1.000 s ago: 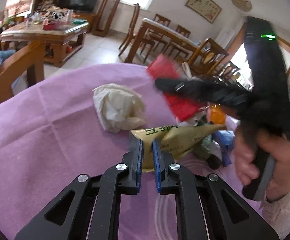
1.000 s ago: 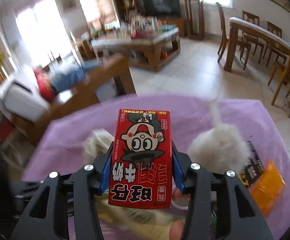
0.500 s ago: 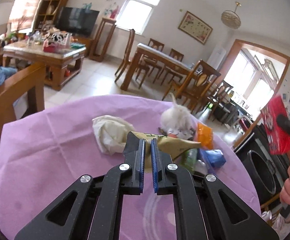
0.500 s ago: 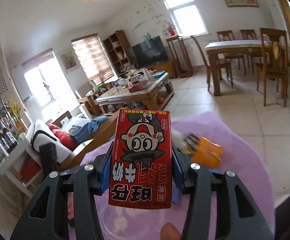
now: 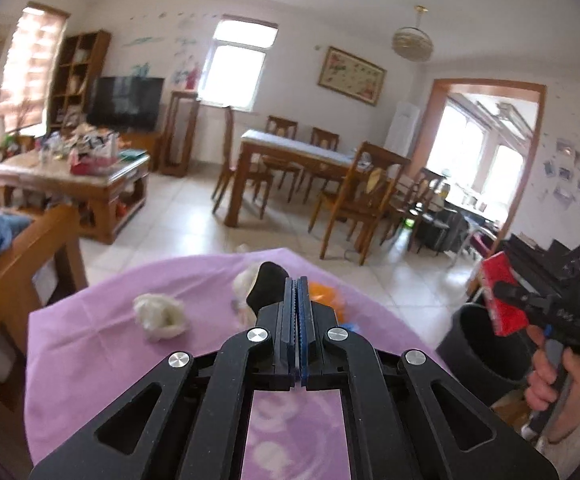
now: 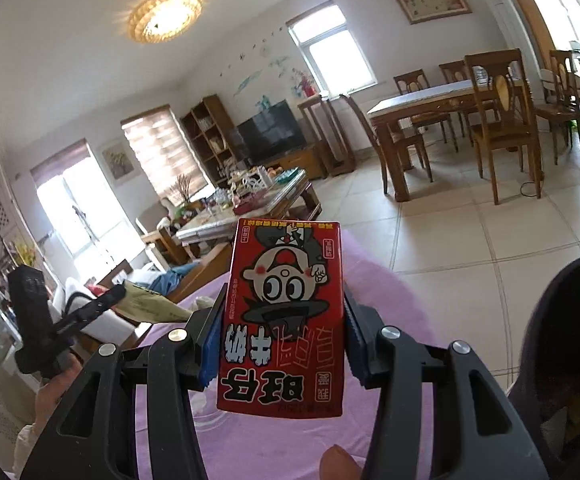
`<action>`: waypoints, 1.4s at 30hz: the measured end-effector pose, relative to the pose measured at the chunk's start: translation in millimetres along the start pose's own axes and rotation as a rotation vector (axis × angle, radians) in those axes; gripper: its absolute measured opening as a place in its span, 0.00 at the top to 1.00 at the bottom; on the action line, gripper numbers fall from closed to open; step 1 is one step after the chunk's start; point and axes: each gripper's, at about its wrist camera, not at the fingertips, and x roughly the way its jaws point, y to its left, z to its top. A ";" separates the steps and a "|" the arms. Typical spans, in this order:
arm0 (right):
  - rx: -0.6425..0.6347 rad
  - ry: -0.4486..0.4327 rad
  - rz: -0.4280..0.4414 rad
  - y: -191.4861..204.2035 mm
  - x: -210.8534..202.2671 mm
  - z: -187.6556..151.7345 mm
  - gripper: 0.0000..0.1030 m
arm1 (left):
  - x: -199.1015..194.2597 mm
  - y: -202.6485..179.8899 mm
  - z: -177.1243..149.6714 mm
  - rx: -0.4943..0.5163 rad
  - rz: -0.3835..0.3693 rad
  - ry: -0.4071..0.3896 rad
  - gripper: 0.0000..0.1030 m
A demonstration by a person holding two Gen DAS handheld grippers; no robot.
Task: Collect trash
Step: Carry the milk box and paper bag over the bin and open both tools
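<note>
My right gripper (image 6: pixel 286 312) is shut on a red milk carton (image 6: pixel 286 320) with a cartoon face, held upright. In the left wrist view the carton (image 5: pixel 504 296) hangs over the rim of a black bin (image 5: pixel 482 344) right of the table. The left gripper (image 5: pixel 298 300) has its jaws closing tight, blue pads (image 5: pixel 289 320) pressed together. From the right wrist view a tan printed snack wrapper (image 6: pixel 150 306) sticks out of the left gripper (image 6: pixel 108 298), lifted above the purple tablecloth (image 5: pixel 90 340). A crumpled white tissue (image 5: pixel 160 316) and an orange packet (image 5: pixel 326 292) lie on the cloth.
A white fluffy wad (image 5: pixel 244 280) lies near the table's far edge. The bin's opening (image 6: pixel 562 340) fills the right side of the right wrist view. A wooden bench (image 5: pixel 18 264) stands left of the table; a dining table with chairs (image 5: pixel 310 160) is beyond on tiled floor.
The right gripper carried the red carton from over the table out to the right, above the bin. The left gripper shut on the tan wrapper and lifted it off the cloth.
</note>
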 end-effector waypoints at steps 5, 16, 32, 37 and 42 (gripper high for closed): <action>0.011 -0.049 -0.018 -25.8 -27.4 6.8 0.53 | 4.7 -49.2 10.7 0.034 -0.074 0.002 0.98; 0.102 -0.171 -0.212 -99.3 -100.7 10.9 0.52 | 81.2 -179.7 -3.4 0.104 -0.325 0.099 0.98; 0.286 -0.159 -0.396 -201.6 -140.5 -28.6 0.52 | 223.7 -347.5 -94.9 0.153 -0.559 0.302 0.98; 0.331 -0.142 -0.402 -224.2 -143.7 -41.0 0.52 | 252.5 -372.1 -120.9 0.167 -0.557 0.352 0.98; 0.359 -0.131 -0.394 -232.2 -145.2 -53.5 0.52 | 264.8 -376.7 -131.5 0.181 -0.548 0.371 0.98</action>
